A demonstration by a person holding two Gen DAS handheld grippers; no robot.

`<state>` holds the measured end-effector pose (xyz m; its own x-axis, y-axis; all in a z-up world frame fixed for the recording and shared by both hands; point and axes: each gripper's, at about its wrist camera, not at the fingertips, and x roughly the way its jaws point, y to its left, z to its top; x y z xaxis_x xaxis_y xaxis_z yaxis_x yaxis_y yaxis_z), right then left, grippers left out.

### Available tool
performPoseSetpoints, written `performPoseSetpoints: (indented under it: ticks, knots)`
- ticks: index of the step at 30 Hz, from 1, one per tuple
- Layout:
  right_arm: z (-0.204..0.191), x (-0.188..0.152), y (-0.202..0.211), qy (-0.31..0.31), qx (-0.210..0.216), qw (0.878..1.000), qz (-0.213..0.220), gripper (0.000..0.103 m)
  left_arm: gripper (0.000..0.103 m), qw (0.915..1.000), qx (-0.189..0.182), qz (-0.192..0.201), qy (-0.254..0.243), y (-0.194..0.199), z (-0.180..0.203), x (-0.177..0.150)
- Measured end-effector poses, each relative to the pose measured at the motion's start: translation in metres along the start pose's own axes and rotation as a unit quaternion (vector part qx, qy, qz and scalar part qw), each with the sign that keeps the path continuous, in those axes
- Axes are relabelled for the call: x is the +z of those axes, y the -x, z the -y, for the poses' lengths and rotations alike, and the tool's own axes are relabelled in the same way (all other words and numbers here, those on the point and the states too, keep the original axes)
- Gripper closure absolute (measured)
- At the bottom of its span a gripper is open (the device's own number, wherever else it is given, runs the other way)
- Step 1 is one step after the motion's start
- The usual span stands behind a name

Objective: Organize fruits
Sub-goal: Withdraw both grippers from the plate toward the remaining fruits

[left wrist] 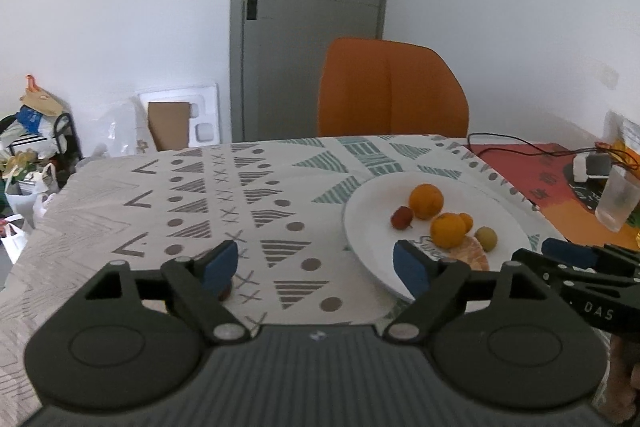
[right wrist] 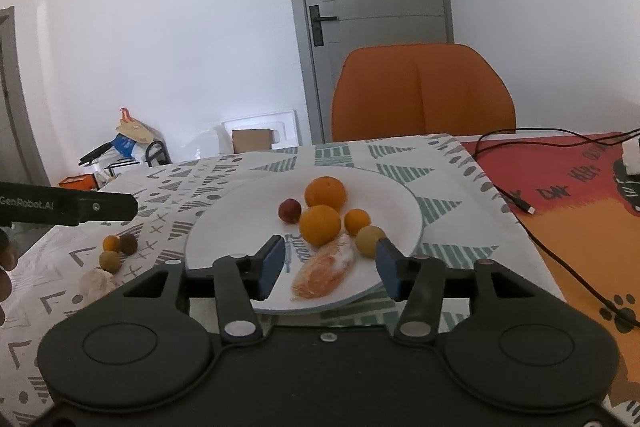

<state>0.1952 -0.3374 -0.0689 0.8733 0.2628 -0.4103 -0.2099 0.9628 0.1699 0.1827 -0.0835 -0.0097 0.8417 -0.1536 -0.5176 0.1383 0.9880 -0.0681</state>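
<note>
The plate (right wrist: 248, 215) looks smooth and glossy. A matt printed cloth (left wrist: 120, 187) covers the desk. The oranges (right wrist: 325, 191) show dimpled skin.

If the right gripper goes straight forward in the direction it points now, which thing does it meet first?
Probably the peeled orange piece on the white plate: it lies between the open right gripper fingers, nearest of the fruit. Depth is uncertain; the plate's near rim might come first.

Orange chair (right wrist: 424, 93), grey door (right wrist: 370, 19), black cable (right wrist: 520, 183)
</note>
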Motion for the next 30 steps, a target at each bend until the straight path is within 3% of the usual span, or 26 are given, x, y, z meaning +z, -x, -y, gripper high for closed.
performPoseSetpoints:
  ticks: [6, 11, 12, 18, 30]
  knots:
    - [-0.012, 0.002, 0.0, 0.005, 0.011, 1.0, 0.0, 0.034, 0.016, 0.9997, 0.02, 0.01, 0.01, 0.012, -0.017, -0.002]
    - [-0.026, 0.003, 0.001, 0.007, 0.021, 1.0, 0.007, 0.004, 0.015, 0.999, 0.038, 0.008, 0.024, 0.021, -0.036, -0.005]
    - [-0.028, 0.004, 0.0, 0.005, 0.025, 1.0, 0.008, 0.002, 0.015, 0.9986, 0.043, 0.008, 0.029, 0.023, -0.04, -0.006]
    - [-0.042, 0.006, -0.004, -0.003, 0.048, 0.999, 0.006, 0.0, 0.014, 0.996, 0.054, 0.01, 0.07, 0.033, -0.067, -0.015]
    - [-0.081, 0.008, -0.012, 0.03, 0.087, 0.996, 0.003, 0.0, 0.013, 0.9914, 0.083, 0.013, 0.1, 0.049, -0.103, -0.028]
